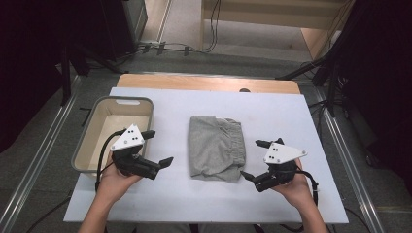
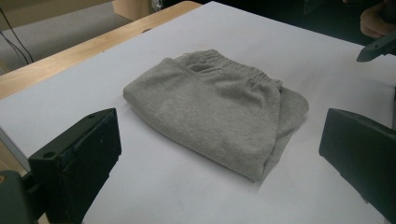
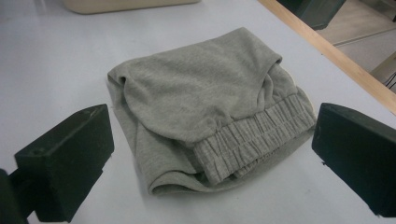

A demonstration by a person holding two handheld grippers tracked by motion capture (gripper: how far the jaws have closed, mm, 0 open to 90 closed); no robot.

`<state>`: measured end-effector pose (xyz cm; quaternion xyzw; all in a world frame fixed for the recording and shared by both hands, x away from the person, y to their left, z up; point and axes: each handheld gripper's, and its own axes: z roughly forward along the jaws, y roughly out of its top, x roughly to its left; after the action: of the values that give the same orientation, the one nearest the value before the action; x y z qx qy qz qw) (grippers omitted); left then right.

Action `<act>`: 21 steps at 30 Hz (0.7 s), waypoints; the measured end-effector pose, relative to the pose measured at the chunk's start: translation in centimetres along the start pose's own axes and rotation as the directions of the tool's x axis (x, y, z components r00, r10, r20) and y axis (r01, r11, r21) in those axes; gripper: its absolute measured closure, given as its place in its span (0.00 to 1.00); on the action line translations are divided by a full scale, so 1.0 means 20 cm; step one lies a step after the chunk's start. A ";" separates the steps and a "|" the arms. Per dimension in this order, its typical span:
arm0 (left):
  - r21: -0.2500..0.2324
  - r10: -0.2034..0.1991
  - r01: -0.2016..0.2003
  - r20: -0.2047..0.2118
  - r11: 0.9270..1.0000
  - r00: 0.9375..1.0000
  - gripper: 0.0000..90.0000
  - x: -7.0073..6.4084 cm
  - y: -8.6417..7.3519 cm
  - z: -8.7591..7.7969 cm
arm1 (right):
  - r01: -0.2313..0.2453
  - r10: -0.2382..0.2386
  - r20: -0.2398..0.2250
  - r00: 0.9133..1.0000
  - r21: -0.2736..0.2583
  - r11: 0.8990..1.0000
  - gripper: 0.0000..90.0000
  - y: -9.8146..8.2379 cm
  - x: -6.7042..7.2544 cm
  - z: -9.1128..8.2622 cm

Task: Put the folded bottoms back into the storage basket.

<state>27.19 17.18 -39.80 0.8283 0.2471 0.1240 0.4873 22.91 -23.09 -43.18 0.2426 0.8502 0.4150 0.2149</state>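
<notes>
I hold my left tool (image 1: 158,147) and my right tool (image 1: 251,160) on either side of the folded grey shorts (image 1: 216,147), each with its jaws spread wide and nothing between them. The shorts lie flat near the middle of the white tabletop (image 1: 272,116), apart from both tools. I judge that I am flanking the bundle this way so I can come in from both sides and lift it without letting the folds fall open. The beige bin (image 1: 97,125) sits at the left edge of the tabletop, just beyond my left hand (image 1: 114,179), which makes it the likely place for the shorts to go.

The high view gives the layout: bin at left, shorts in the middle, my right hand (image 1: 296,187) near the right.

The left gripper view shows the shorts (image 2: 219,112) from their smooth folded side, the fold thick at the near corner, with the tip of my other tool (image 2: 378,46) at far right.

The right gripper view shows the shorts (image 3: 210,112) from the side where the ribbed elastic waistband (image 3: 254,135) lies, with loose layers tucked beneath it, and the bin's wall (image 3: 126,4) at the far edge.
</notes>
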 end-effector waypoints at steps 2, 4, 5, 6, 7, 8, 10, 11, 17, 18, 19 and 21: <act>0.000 0.000 0.000 -0.001 1.000 1.000 0.00 0.00 0.00 0.00 | 0.003 -0.003 -0.003 1.000 0.011 1.000 0.00 -0.01 0.00 0.01; 0.002 0.001 -0.001 0.000 1.000 1.000 0.00 0.00 0.00 0.00 | 0.005 -0.005 -0.008 1.000 0.018 1.000 0.00 -0.01 0.01 0.02; 0.003 0.002 -0.002 0.000 1.000 1.000 0.00 0.00 0.00 0.00 | 0.008 -0.007 -0.012 1.000 0.023 1.000 0.00 -0.01 0.01 0.03; 0.004 0.002 -0.002 -0.001 1.000 1.000 0.00 0.00 0.00 0.00 | 0.015 -0.015 -0.017 1.000 0.025 1.000 0.00 -0.01 0.01 0.03; 0.005 -0.001 0.001 0.001 1.000 1.000 0.00 0.00 0.00 0.00 | 0.019 -0.019 -0.019 1.000 0.028 0.999 0.00 -0.01 0.01 0.04; 0.006 -0.002 0.002 0.000 1.000 1.000 0.00 0.00 0.00 0.01 | 0.017 -0.016 -0.026 1.000 0.032 0.999 0.00 -0.02 0.02 0.05; 0.008 -0.005 0.005 0.000 1.000 1.000 0.00 0.00 -0.01 0.01 | 0.023 -0.021 -0.038 0.999 0.038 0.999 0.00 -0.02 0.02 0.06; 0.010 -0.003 0.003 -0.003 1.000 1.000 0.00 0.00 -0.01 0.01 | 0.020 -0.018 -0.040 0.999 0.044 0.999 0.00 -0.02 0.02 0.06; 0.008 -0.004 0.004 -0.001 1.000 1.000 0.00 0.00 -0.01 0.01 | 0.029 -0.026 -0.058 0.998 0.058 0.998 0.00 -0.03 0.03 0.09; 0.007 -0.005 0.005 -0.001 1.000 1.000 0.00 0.00 -0.01 0.01 | 0.032 -0.028 -0.062 0.998 0.061 0.998 0.00 -0.04 0.03 0.10; 0.007 -0.005 0.005 0.000 1.000 1.000 0.00 0.00 -0.01 0.01 | 0.032 -0.028 -0.062 0.998 0.064 0.997 0.00 -0.04 0.04 0.11; 0.005 -0.006 0.006 -0.001 1.000 1.000 0.00 0.00 -0.01 0.01 | 0.042 -0.038 -0.061 0.997 0.073 0.996 0.00 -0.04 0.04 0.12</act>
<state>27.29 17.15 -39.99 0.8289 0.2499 0.1222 0.4854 23.44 -21.57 -45.32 0.2209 0.8757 0.3859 0.1884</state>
